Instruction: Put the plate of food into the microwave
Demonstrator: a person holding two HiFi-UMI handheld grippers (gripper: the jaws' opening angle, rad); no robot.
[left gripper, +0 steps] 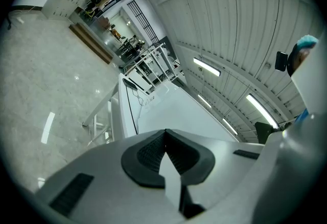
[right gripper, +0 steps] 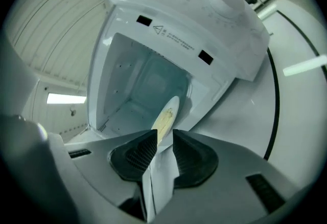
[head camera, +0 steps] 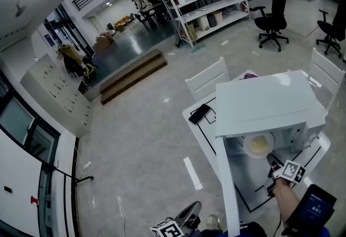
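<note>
Your right claw (right gripper: 163,135) has its jaws closed to a narrow slit on the near rim of the plate (right gripper: 167,113). The plate shows edge-on between the pads, with the pale yellow food (right gripper: 164,118) on its face. You are holding it at the mouth of the microwave (right gripper: 179,23).

In the head view the plate (head camera: 258,144) sits just below the front edge of the microwave (head camera: 265,103) top, with the right claw (head camera: 274,164) directly behind it on your side. The door (head camera: 226,187) is swung wide open on your left. It stands edge-on, close beside the plate's left rim. In the right gripper view the cavity's side walls and back wall stand well clear of the plate's far rim, and the cavity floor runs on beyond it.

The microwave takes up most of the white table (head camera: 197,129). A dark flat device (head camera: 199,113) lies near the table's far left corner, well apart from the door. A white chair (head camera: 208,80) stands just beyond that corner.

Your left claw (left gripper: 164,149) has its jaws pressed together with nothing between them. In the head view it hangs low over the floor (head camera: 140,138), left of the door's lower end (head camera: 186,217).
</note>
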